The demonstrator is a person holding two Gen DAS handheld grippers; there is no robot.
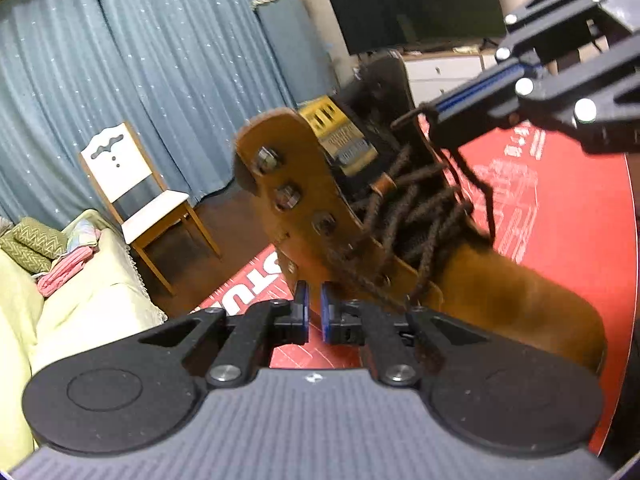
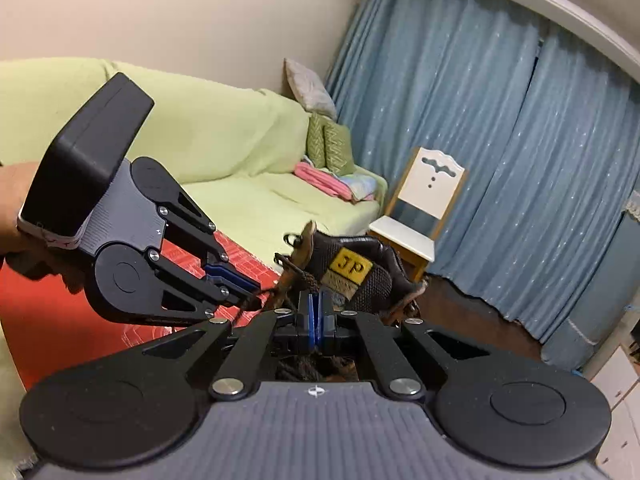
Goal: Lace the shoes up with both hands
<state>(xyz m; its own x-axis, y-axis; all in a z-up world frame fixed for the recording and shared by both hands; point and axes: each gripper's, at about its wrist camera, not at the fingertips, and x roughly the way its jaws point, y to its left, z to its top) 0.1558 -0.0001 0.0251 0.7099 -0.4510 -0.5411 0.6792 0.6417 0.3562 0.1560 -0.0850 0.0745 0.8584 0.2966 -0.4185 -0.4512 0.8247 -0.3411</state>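
The tan leather lace-up boot (image 1: 500, 292) lies on the red printed mat (image 1: 568, 200), nearer its left edge. In your left wrist view its long axis runs from the cuff at centre down to the toe at lower right. Your left gripper (image 1: 314, 308) stands a crack apart, with nothing between the pads. Your right gripper (image 1: 434, 116) pinches the dark braided lace (image 1: 484, 204) near its end, so a hard pull could slip it free or tip the unsteadied boot.

In your right wrist view the tongue faces you and the toe is hidden below the shut pads.
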